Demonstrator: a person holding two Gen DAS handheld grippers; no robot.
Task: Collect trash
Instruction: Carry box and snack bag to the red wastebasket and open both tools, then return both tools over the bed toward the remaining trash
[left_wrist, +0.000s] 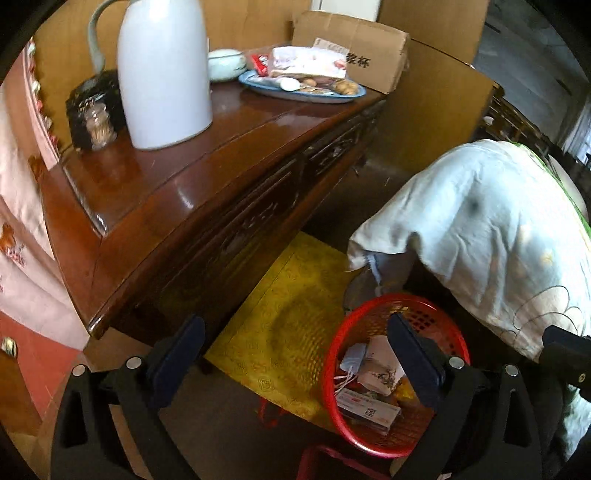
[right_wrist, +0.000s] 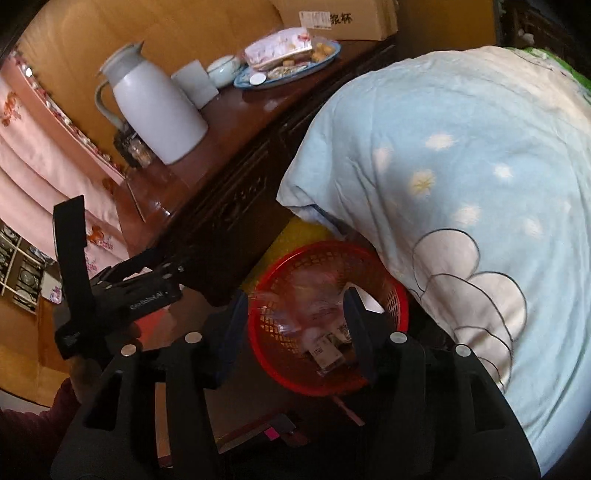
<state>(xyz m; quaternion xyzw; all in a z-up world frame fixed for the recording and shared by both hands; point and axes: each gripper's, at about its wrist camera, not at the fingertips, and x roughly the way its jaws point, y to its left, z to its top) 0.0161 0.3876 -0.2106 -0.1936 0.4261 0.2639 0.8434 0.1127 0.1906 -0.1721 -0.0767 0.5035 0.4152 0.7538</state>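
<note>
The left gripper (left_wrist: 299, 354) has its fingers (left_wrist: 415, 360) spread wide and released, nothing between them, hanging above the near rim of the red basket (left_wrist: 332, 373). The right gripper (right_wrist: 295, 328) has its fingers (right_wrist: 360, 332) parted too; a blurred clear wrapper (right_wrist: 291, 306) shows between them over the basket, and whether the pads touch it cannot be told. In the basket lie a white carton with red print (left_wrist: 369, 406), a pale packet (left_wrist: 376, 373) and a small white charger with its cord (left_wrist: 352, 360). The basket sits on a yellow mat (left_wrist: 291, 310) beside the dark wooden worktop (left_wrist: 207, 155), under the edge of a light blue quilt (right_wrist: 461, 184). On the worktop stand a white jug (left_wrist: 162, 74) and a blue plate of snacks (left_wrist: 354, 94)
</note>
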